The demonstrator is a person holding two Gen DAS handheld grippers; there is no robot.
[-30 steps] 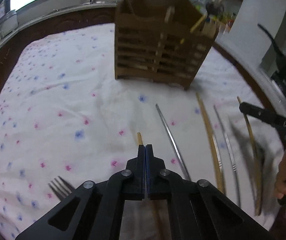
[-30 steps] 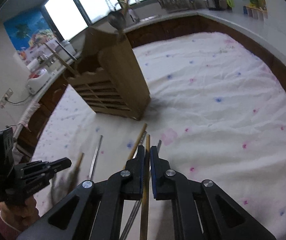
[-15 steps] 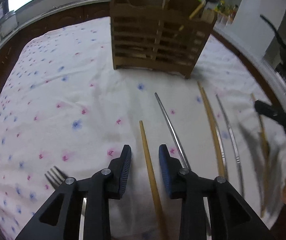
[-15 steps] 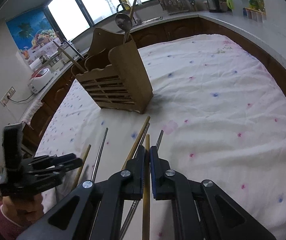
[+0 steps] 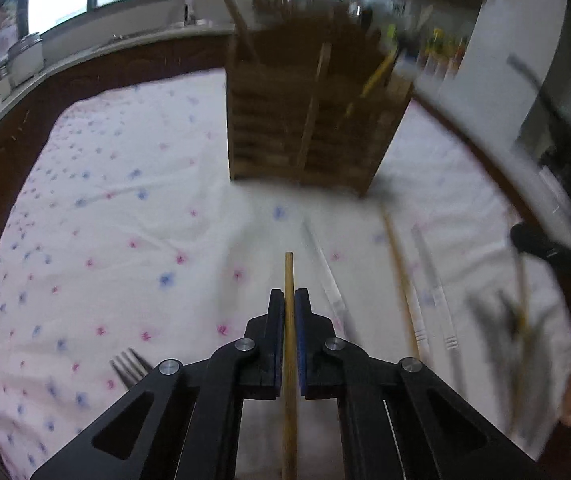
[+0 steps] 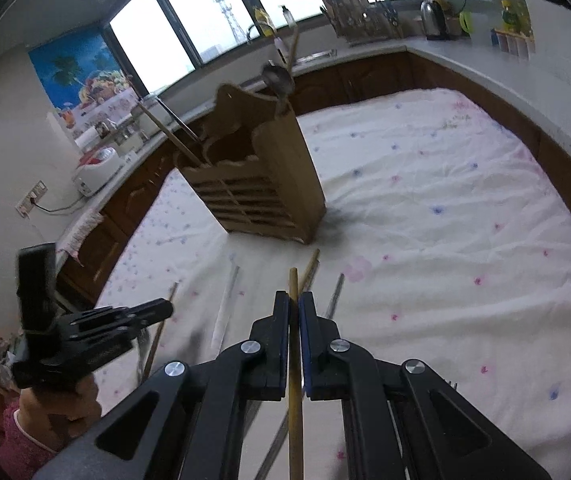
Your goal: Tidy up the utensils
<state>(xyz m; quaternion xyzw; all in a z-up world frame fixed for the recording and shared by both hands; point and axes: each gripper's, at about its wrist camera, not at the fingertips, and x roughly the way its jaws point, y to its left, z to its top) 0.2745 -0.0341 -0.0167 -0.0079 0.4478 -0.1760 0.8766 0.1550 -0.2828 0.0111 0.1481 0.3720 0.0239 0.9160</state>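
Observation:
A wooden slatted utensil holder point(image 5: 309, 120) stands on the flowered cloth, with several utensils in it; it also shows in the right wrist view point(image 6: 257, 184). My left gripper point(image 5: 290, 300) is shut on a wooden chopstick point(image 5: 288, 276), lifted above the cloth. My right gripper point(image 6: 293, 304) is shut on another wooden chopstick point(image 6: 293, 284). A wooden chopstick point(image 5: 397, 272) and two metal chopsticks point(image 5: 325, 268) lie on the cloth between me and the holder. The left gripper also shows in the right wrist view point(image 6: 157, 310).
A fork point(image 5: 129, 368) lies on the cloth at the lower left. The white flowered cloth point(image 6: 445, 216) covers the counter. A dark wooden edge and kitchen counter with a kettle point(image 6: 431, 20) and knife rack ring the far side.
My left gripper opened around the wooden chopstick, then shut on it and raised it. My right gripper kept its chopstick and rose, tilting toward the holder.

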